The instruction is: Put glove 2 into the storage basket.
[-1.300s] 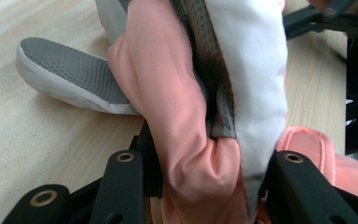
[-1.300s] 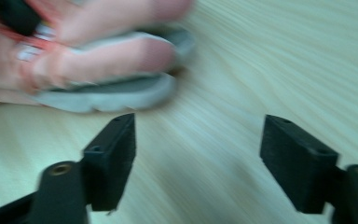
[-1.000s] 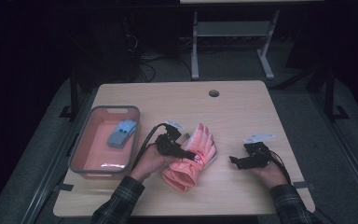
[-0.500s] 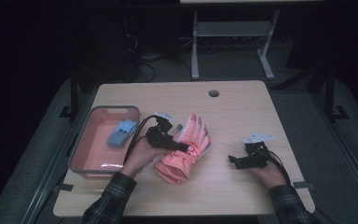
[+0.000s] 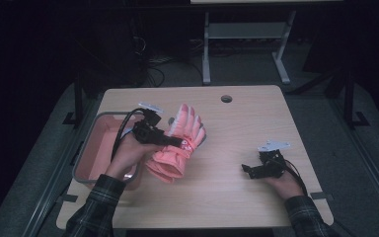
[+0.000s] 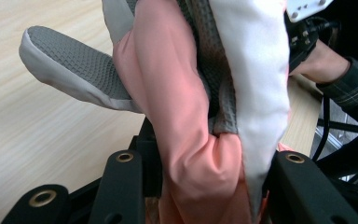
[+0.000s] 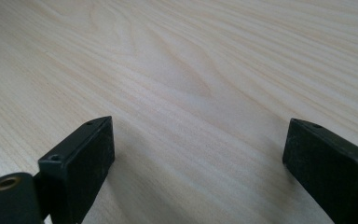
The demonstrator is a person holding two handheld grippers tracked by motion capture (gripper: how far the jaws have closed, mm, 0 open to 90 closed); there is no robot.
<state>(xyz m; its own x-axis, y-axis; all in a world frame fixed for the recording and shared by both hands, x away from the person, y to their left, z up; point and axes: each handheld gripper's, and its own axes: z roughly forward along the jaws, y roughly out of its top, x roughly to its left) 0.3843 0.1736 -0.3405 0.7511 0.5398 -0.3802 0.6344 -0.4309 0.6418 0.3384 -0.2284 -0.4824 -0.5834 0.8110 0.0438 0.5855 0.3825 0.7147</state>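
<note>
At about nine o'clock on the pale wooden table (image 5: 237, 197) sits a shallow grey-rimmed plastic tray with a pink inside (image 5: 94, 148), its near right corner partly hidden behind the person's left forearm in a dark plaid sleeve (image 5: 96, 210). Just to the right of the tray, the left gripper (image 5: 170, 141) is raised above the tabletop and pinches a salmon-pink padded winter glove with white fingertips and a grey textured palm (image 5: 177, 148); the glove hangs over the table left of centre, its fingers fanned toward twelve o'clock and its cuff drooping toward six o'clock, close above the wood or resting on it, I cannot tell which. In the left gripper view the same glove (image 6: 200, 116) is bunched between the two black jaws, which press in on the folded fabric from either side, and a grey-padded finger with a white edge sticks out toward nine o'clock above the wood grain. Toward twelve o'clock on the table there is a small round dark cable hole (image 5: 226, 98). Over at roughly four o'clock, well apart from the glove, the right gripper (image 5: 249, 170) lies low at the tabletop in the person's right hand (image 5: 281, 182), pointing toward nine o'clock. In the right gripper view its jaws stand spread wide with bare wood (image 7: 191, 84) between them, holding nothing.
</note>
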